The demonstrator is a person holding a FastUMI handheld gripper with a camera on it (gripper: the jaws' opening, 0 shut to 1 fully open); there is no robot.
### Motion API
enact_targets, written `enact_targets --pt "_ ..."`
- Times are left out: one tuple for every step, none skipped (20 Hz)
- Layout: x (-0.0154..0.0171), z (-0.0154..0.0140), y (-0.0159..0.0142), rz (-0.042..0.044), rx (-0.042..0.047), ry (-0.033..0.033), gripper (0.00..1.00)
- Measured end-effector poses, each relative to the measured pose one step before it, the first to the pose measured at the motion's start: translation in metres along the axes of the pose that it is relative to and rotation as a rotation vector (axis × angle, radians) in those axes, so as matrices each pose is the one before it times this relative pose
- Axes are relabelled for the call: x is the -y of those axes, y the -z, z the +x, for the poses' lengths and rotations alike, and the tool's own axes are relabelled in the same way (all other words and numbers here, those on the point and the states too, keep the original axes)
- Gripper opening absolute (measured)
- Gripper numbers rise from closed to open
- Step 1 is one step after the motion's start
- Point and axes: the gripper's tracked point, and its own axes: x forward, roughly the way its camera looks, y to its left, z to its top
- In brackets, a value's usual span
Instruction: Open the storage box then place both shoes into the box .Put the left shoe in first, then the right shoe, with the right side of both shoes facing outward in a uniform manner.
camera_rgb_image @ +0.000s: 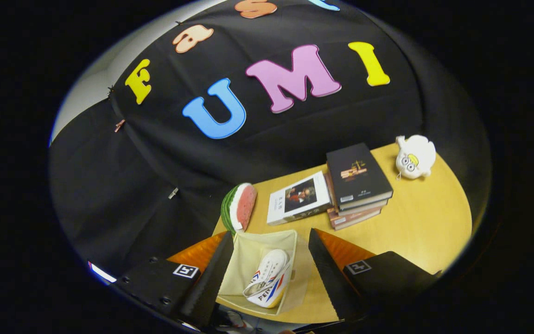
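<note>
With one shoe [267,280] boxed, I hold the gripper [267,278] empty, fingers apart.
Storage box [244,260] sits open between them, ready for the next shoe.

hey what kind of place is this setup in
Likely a staged recording booth, not a home: a wooden table against a black cloth wall, with props set out, a watermelon slice toy and stacked books.

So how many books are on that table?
3, maybe more. A white book lies beside the watermelon slice; a dark book tops a reddish book. The open claw straddles the storage box.
</note>
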Motion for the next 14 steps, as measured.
enact_targets --pt "0.00619 -0.00755 -0.01211 -0.02583 0.03361 0.00651 0.98" --pt "0.00635 -0.00731 -0.01129 -0.02805 0.03030 0.00808 0.99" --pt "0.00633 -0.00542 -0.01129 -0.03295 0.03509 0.00944 0.99" --pt "0.00767 -0.00435 -0.01040 -0.03573 0.03313 0.01301 0.98" --pt "0.00832 -0.00210 -0.00790 -0.03538 0.02940 0.01631 0.98" --pt "0.00866 -0.00385 -0.00846 -0.03504 0.02951 0.01991 0.98" --pt "0.00700 -0.00192 -0.00717 -0.02646 0.02731 0.01811 0.98" --pt "0.00736 -0.00262 -0.00910 -0.02036 0.03587 0.01811 0.98" --pt "0.00699 -0.00047 -0.00807 -0.01970 0.03308 0.01805 0.98" --pt "0.00804 -0.00198 -0.00561 -0.01878 0.02770 0.02195 0.98" --pt "0.00902 -0.00296 -0.00419 -0.01911 0.02377 0.02311 0.98" --pt "0.00909 -0.00153 -0.00358 -0.01842 0.02354 0.02655 0.98" --pt "0.00875 -0.00133 -0.00469 -0.02109 0.02779 0.02681 0.98" --pt "0.00844 -0.00203 -0.00398 -0.01933 0.02614 0.02471 0.98"
